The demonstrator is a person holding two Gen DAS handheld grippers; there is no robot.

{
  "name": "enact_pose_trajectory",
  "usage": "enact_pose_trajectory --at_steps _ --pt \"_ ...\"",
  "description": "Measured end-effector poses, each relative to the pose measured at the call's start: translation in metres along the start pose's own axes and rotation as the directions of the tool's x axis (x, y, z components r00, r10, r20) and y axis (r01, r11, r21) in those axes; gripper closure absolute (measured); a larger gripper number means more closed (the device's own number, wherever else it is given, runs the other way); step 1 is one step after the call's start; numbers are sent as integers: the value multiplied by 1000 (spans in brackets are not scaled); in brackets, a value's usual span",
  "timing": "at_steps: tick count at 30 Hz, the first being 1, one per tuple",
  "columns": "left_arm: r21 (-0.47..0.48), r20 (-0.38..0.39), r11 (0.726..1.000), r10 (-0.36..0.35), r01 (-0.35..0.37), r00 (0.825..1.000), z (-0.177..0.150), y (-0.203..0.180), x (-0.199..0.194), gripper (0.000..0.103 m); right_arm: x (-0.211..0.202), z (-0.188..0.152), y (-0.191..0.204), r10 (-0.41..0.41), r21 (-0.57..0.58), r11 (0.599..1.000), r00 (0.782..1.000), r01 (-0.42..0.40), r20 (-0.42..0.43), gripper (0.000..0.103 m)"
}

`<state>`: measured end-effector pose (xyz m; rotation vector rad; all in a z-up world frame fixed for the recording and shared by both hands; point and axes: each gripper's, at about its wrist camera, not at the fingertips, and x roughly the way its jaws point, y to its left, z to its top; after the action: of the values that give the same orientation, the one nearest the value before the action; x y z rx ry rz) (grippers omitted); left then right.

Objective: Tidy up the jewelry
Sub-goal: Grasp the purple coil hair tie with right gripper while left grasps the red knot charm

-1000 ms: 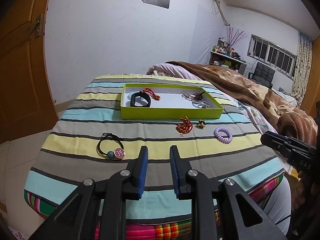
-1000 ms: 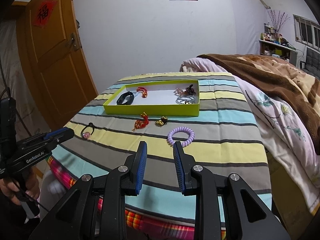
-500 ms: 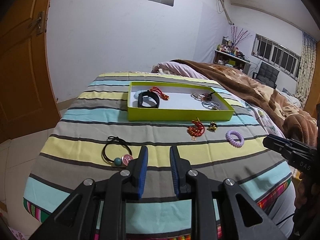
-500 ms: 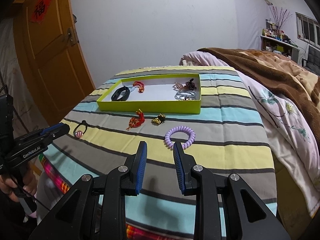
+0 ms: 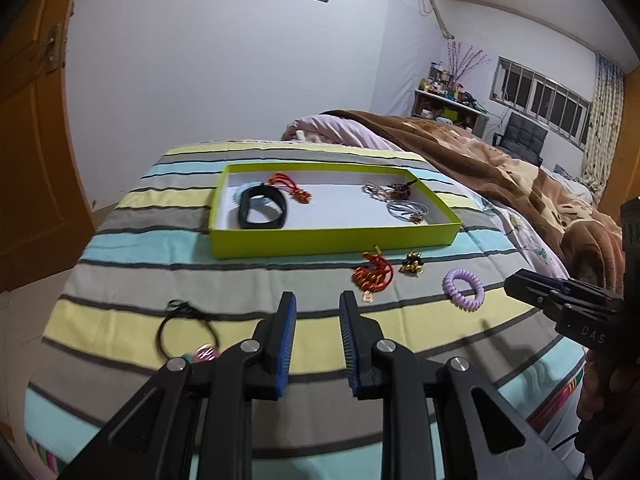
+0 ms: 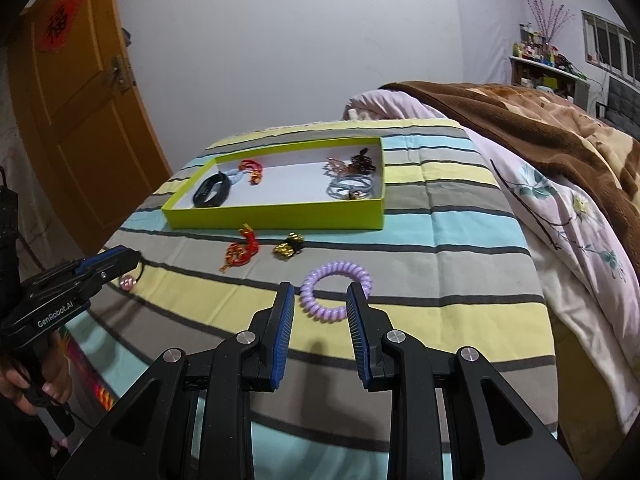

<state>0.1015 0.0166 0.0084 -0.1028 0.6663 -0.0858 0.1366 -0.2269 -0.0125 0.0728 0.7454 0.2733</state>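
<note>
the purple coil hair tie [image 6: 335, 295] lies on the striped surface [image 6: 440, 312], just ahead of the right hand-held gripper [image 6: 319, 322] — jaws parted, empty. it looks light, springy, soft — best pinched across one side of its loop.
</note>
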Motion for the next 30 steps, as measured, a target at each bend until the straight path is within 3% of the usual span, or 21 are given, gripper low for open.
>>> enact_pose_trajectory --at_steps 18,25,27,30 --pt "12 -146 996 -85 88 986 16 -31 69 65 44 9 -17 -50 16 999 992 52 -113 75" --pt "22 -193 997 -63 69 979 17 -41 85 64 56 8 -18 -63 -6 998 987 63 -150 75" --pt "23 -210 998 -45 51 977 16 -42 90 65 57 8 -16 -79 -28 997 985 75 -151 78" --pt "49 -210 999 -12 23 978 16 -46 91 65 58 7 -15 -113 -56 993 983 106 -145 90"
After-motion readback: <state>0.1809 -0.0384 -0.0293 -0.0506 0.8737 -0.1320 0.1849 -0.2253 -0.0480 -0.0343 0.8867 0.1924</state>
